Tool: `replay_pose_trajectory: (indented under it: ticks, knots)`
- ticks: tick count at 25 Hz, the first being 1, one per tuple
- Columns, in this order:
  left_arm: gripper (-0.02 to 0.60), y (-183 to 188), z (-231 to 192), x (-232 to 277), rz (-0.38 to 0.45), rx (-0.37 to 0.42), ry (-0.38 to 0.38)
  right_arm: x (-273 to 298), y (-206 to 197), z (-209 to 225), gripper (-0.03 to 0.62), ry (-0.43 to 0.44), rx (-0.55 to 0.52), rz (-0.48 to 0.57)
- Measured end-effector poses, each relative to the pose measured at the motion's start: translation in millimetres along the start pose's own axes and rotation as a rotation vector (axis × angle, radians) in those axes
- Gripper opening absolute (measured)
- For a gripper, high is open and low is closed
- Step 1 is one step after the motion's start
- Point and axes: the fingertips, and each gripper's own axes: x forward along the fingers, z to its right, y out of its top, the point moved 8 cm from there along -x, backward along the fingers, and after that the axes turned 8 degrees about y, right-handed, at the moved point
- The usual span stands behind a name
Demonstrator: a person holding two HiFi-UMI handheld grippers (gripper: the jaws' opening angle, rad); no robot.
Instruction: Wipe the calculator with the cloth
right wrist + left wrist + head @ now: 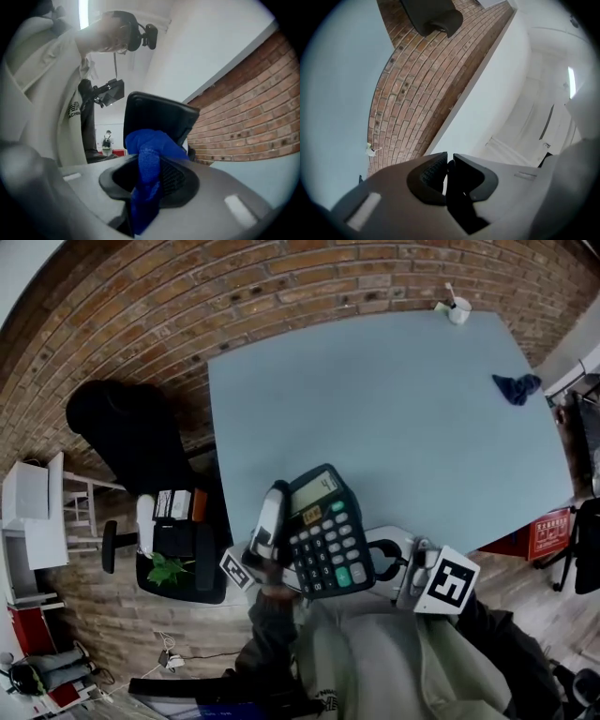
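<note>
A black calculator (323, 531) with grey and green keys is held up, tilted, in front of the person's chest at the table's near edge. My left gripper (269, 526) is shut on its left edge. In the left gripper view (449, 162) a thin dark edge sits pinched between the nearly closed jaws. My right gripper (380, 559) is just right of the calculator. In the right gripper view (151, 161) it is shut on a bright blue cloth (149, 152), which bulges out past the fingertips. The calculator's black back (159, 115) stands right behind the cloth.
The light blue table (375, 390) stretches away, with a white cup (457, 308) at its far corner and a second dark blue cloth (517, 387) near its right edge. A black chair (131, 432) and a box with a plant (173, 568) stand on the brick floor to the left.
</note>
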Motion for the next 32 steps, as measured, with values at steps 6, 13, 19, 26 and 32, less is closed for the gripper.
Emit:
replay_pose_trajectory:
  ticks: [6, 13, 19, 26, 32]
  knots:
    - [0.04, -1.0, 2.5, -3.4, -0.027, -0.007, -0.005, -35.3, 24.3, 27.8, 0.11, -0.113, 0.019, 0.097]
    - [0.04, -3.0, 5.9, -5.0, -0.179, 0.31, 0.167, -38.4, 95.2, 49.2, 0.11, -0.271, -0.371, -0.229]
    - [0.04, -5.2, -0.6, -9.0, -0.21, 0.554, 0.32, 35.8, 57.8, 26.2, 0.11, -0.165, -0.609, -0.79]
    - [0.04, -8.0, 9.9, -10.0, -0.265, 0.596, 0.28, 23.6, 68.2, 43.9, 0.109, -0.174, -0.505, -0.654]
    - [0.04, -14.3, 10.7, -6.8, -0.329, 0.564, 0.242, -8.9, 85.7, 85.2, 0.11, -0.207, -0.246, -0.44]
